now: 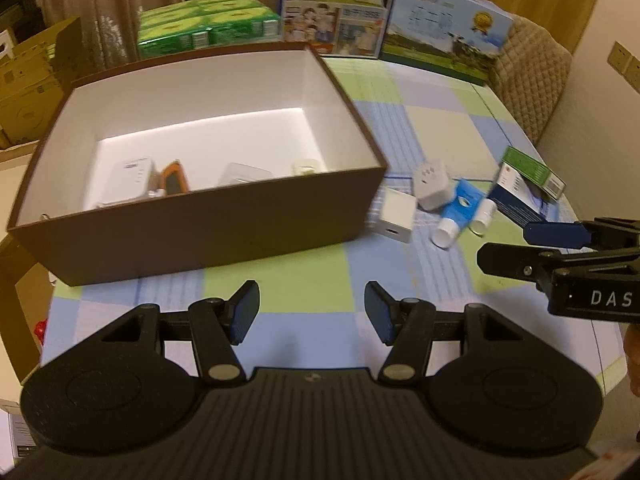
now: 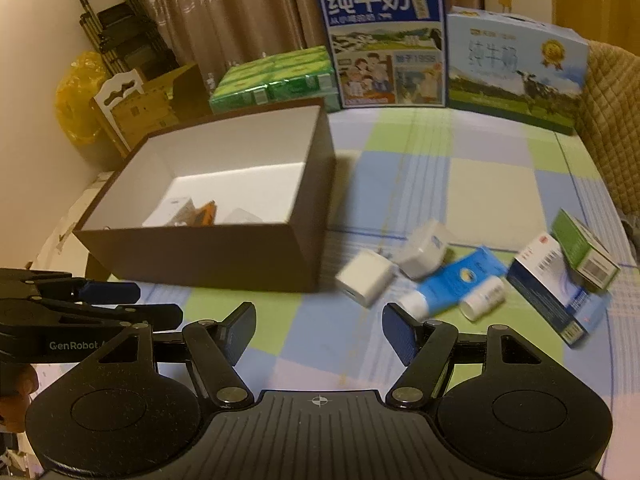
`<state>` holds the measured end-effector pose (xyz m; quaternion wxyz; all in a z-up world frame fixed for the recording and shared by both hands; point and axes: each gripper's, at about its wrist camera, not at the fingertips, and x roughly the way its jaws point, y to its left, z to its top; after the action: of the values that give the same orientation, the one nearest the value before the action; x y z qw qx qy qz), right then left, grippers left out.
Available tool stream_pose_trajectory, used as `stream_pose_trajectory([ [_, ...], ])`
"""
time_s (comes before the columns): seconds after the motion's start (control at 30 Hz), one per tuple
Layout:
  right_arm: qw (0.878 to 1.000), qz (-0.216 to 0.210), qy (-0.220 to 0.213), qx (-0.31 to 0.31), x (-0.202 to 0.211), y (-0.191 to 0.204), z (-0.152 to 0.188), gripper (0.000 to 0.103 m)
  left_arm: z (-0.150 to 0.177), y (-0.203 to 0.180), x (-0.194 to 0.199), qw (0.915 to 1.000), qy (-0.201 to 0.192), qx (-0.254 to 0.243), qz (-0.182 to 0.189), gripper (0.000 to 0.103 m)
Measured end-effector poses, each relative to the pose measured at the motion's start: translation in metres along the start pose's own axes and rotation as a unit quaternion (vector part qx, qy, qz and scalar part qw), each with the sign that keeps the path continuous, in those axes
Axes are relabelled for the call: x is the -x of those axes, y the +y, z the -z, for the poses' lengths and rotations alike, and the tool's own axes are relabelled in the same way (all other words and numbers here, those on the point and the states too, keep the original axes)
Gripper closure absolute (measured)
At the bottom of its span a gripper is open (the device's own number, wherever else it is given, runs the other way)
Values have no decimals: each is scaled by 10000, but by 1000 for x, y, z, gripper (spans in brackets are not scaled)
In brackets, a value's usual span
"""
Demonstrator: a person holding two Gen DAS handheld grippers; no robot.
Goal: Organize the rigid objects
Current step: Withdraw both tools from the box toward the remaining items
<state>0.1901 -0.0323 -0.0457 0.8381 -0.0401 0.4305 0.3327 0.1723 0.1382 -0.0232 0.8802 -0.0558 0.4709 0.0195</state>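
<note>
The left gripper [image 1: 311, 312] hangs over the checked tablecloth [image 1: 280, 280] with its jaws parted and nothing between them. The right gripper [image 2: 319, 330] is likewise released and empty, a little way in front of the loose pile.

One brown box [image 2: 208, 256] with a white inside sits to the left on the table. Four things seem to lie in it: a white device [image 1: 134, 174], an orange-edged item [image 1: 174, 180], a clear blurred piece [image 1: 244, 174] and a small pale piece [image 1: 306, 168]; the box's near wall cuts off their lower parts, and only three show from the right wrist.

Beside the box lie six loose things: one white charger cube [image 2: 366, 282], one white plug adapter [image 2: 424, 254], one blue tube [image 2: 452, 284], one small white bottle [image 2: 482, 298], one dark blue carton [image 2: 548, 288] and one green carton [image 2: 586, 250] resting on it. Motion blur smears their labels.

At the back stand two milk cartons [image 2: 386, 44] and one green pack [image 2: 276, 78].
</note>
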Motion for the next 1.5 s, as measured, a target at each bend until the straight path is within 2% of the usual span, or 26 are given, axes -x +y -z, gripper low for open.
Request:
stream_pose_trajectory([
  [0.47, 9994, 166, 74, -277, 28, -61, 21, 36, 2, -66, -21, 9992, 120, -347, 161, 49],
  [0.9, 9972, 455, 84, -592, 37, -116, 27, 36, -11, -109, -52, 9971, 83, -735, 201, 49],
  [1.1, 9939, 656, 135, -874, 36, -145, 29, 36, -20, -121, -80, 9947, -40, -1015, 148, 49],
  [1.43, 9860, 951, 216, -1352, 30, -188, 28, 36, -42, -126, -128, 9880, -234, -1511, -236, 50],
  [1.5, 9847, 991, 232, -1413, 28, -193, 27, 36, -45, -127, -137, 9874, -147, -1552, -279, 56],
])
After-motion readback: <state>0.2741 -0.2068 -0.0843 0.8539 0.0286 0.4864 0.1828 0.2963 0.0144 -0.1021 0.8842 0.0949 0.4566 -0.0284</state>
